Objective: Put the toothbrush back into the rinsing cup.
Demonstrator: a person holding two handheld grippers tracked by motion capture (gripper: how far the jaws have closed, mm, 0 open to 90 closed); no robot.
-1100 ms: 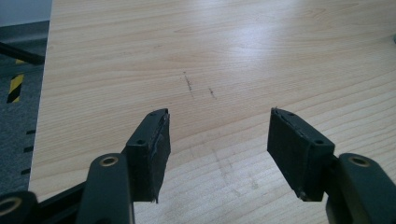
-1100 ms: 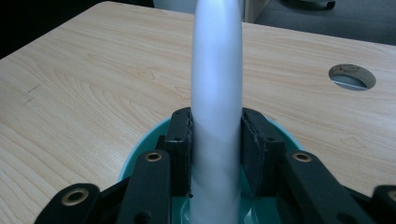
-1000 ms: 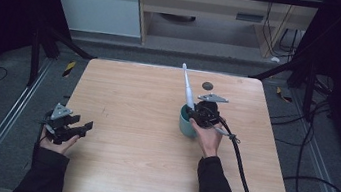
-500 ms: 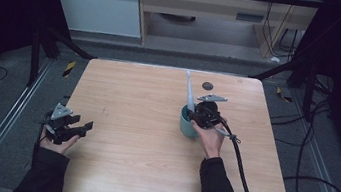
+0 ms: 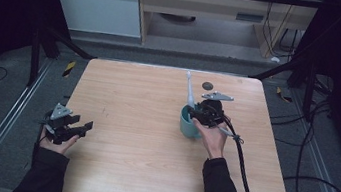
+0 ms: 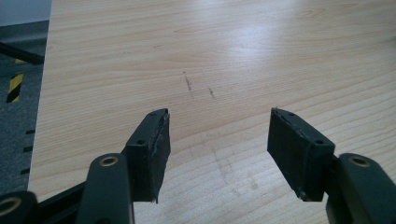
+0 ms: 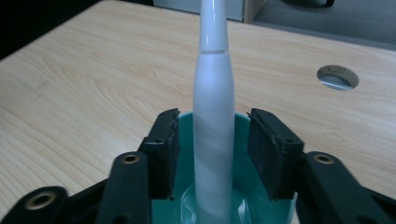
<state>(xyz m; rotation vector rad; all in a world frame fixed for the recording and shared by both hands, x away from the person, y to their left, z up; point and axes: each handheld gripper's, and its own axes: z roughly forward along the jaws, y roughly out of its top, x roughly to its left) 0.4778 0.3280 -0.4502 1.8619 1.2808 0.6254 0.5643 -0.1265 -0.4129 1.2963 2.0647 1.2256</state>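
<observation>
A white electric toothbrush (image 5: 189,91) stands nearly upright in a teal cup (image 5: 186,126) at the table's right middle. My right gripper (image 5: 195,112) hovers over the cup's rim, held by a hand. In the right gripper view the toothbrush handle (image 7: 214,140) rises between the two jaws with a gap on each side, so the right gripper (image 7: 215,149) is open around it above the cup (image 7: 186,140). My left gripper (image 5: 82,128) rests at the table's left edge, open. In its own view the left gripper (image 6: 217,149) has bare wood between its jaws.
A round cable hole (image 5: 207,85) sits in the wooden table (image 5: 131,105) just behind the cup, also seen as the hole (image 7: 337,77). The right gripper's black cable (image 5: 243,172) trails over the table's right part. Dark frame rails and floor surround the table.
The toothbrush has tipped from leaning far to the left to almost upright in the cup. The right hand shifted slightly; the left gripper stayed put.
</observation>
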